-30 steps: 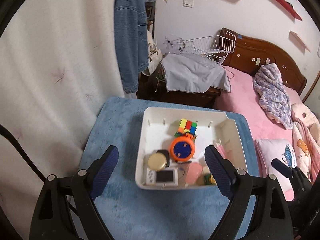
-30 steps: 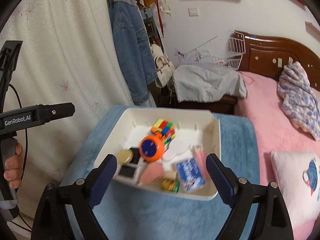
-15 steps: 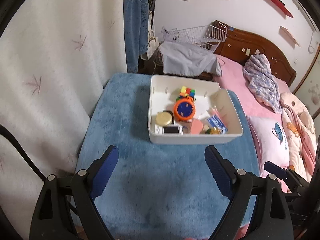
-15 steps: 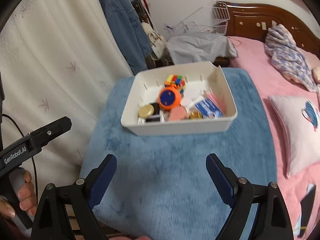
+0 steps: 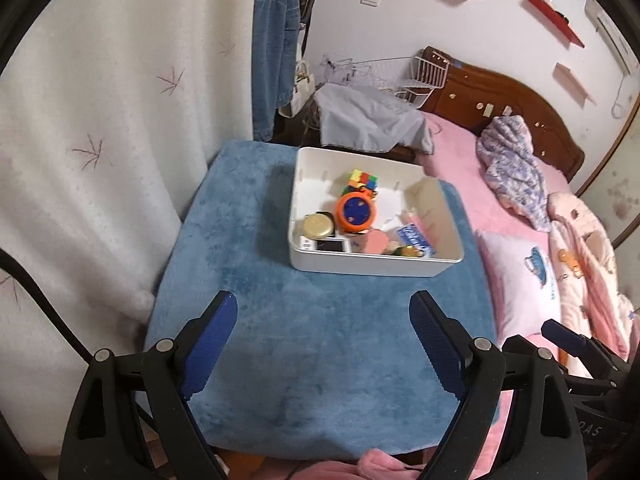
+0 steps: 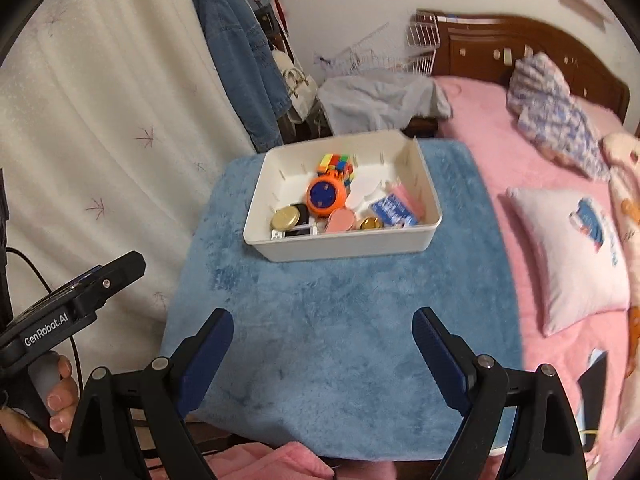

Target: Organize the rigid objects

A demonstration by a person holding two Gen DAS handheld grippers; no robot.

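My left hand-held gripper (image 5: 323, 326) has its blue-padded fingers (image 5: 212, 334) spread wide apart, with nothing between them. My right hand-held gripper (image 6: 322, 340) is likewise spread wide and holds nothing. My bare left hand (image 6: 48, 408) wraps around the left tool's grey handle, fingers curled.

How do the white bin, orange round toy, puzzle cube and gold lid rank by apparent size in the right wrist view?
Largest to smallest as they look:
1. white bin
2. orange round toy
3. puzzle cube, partly hidden behind the toy, so its rank against the toy is unsure
4. gold lid
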